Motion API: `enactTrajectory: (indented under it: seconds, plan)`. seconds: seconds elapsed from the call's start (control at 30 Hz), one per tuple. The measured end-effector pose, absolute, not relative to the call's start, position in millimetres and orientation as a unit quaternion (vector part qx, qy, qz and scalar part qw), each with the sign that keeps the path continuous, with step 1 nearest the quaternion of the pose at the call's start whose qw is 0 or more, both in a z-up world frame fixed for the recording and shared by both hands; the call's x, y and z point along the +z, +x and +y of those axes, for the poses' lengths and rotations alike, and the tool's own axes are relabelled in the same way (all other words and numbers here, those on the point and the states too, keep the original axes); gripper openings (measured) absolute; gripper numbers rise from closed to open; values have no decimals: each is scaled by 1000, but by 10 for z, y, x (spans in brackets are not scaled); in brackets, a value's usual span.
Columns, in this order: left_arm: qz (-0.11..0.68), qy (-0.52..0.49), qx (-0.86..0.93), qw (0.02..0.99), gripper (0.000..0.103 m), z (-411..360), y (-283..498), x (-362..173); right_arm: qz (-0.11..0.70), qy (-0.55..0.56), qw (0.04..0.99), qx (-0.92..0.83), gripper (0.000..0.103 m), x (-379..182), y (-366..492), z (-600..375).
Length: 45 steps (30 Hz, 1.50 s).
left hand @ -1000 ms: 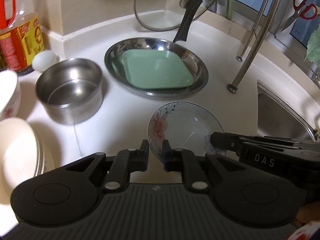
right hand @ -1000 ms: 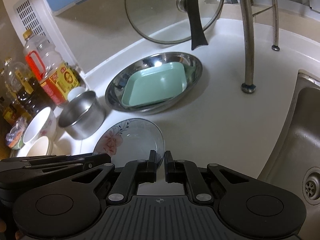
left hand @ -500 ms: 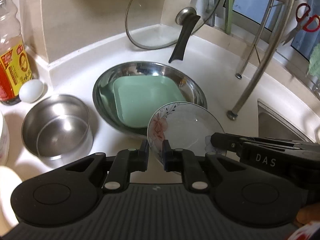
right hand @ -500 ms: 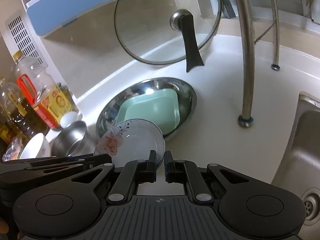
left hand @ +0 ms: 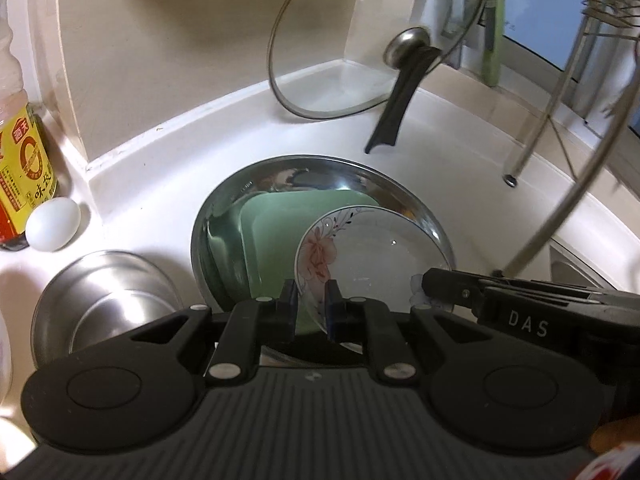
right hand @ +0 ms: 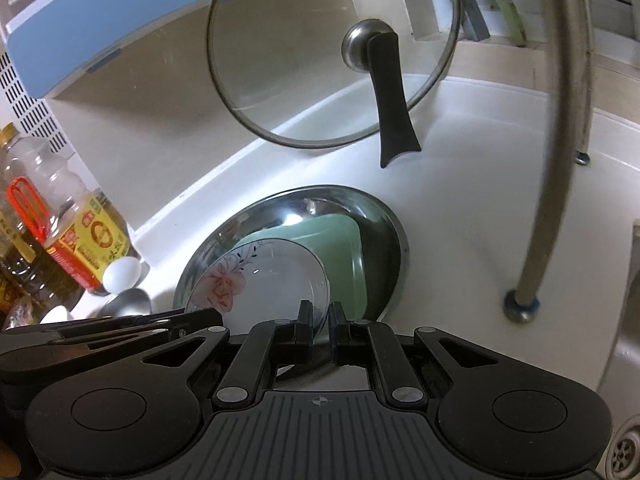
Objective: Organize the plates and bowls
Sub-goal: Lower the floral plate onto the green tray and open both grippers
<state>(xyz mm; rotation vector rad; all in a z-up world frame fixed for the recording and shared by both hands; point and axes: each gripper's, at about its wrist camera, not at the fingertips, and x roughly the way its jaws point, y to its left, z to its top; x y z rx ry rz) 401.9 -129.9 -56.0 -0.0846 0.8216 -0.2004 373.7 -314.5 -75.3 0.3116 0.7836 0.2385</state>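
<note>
A white plate with a pink flower print (left hand: pixel 372 256) is held at its rim by both grippers. My left gripper (left hand: pixel 311 304) is shut on its near left edge; my right gripper (right hand: pixel 320 322) is shut on its near right edge, and the plate shows there too (right hand: pixel 264 284). The plate hangs over a wide steel dish (left hand: pixel 280 176) that holds a green square plate (left hand: pixel 276 240). The right gripper's fingers (left hand: pixel 448 286) show at the plate's right side in the left wrist view.
A steel bowl (left hand: pixel 100 304) stands left of the dish, with an egg (left hand: pixel 52 224) and oil bottles (right hand: pixel 80 232) behind it. A glass pan lid (right hand: pixel 332 60) leans on the back wall. A rack leg (right hand: pixel 560 120) and the sink (right hand: pixel 624 400) are to the right.
Both grippers have carried the flower plate forward from the counter to above the steel dish and green plate. The steel bowl has slid to the lower left of view.
</note>
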Motion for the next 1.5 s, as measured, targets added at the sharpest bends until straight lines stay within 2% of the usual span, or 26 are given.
enactTrajectory:
  seconds: [0.5, 1.0, 1.03, 1.1, 1.17, 1.33, 1.4, 1.47, 1.5]
  plan:
    - [436, -51, -71, 896, 12, -1282, 4502, -810, 410, 155, 893, 104, 8, -1026, 4197, -3100]
    - [428, -41, -74, 900, 13, -1287, 4612, -787, 408, 162, 894, 87, 9, -1040, 4272, -3085]
    - [425, -41, -74, 901, 13, -1284, 4603, -770, 403, 159, 897, 87, 10, -1022, 4257, -3082]
    - [421, -42, -80, 903, 13, -1273, 4577, -733, 393, 156, 902, 84, 20, -977, 4225, -3085]
    - [417, -45, -88, 904, 14, -1259, 4537, -689, 382, 164, 906, 82, 38, -925, 4168, -3098]
    - [408, -46, -95, 907, 27, -1207, 4381, -588, 368, 181, 909, 74, 44, -816, 3997, -3140]
    - [408, -51, -104, 906, 28, -1170, 4306, -551, 366, 194, 907, 72, 51, -781, 3898, -3165]
    - [406, -51, -111, 906, 32, -1147, 4229, -510, 363, 208, 905, 69, 63, -752, 3806, -3192]
    - [404, -49, -114, 906, 34, -1142, 4189, -491, 363, 213, 904, 68, 64, -736, 3748, -3199]
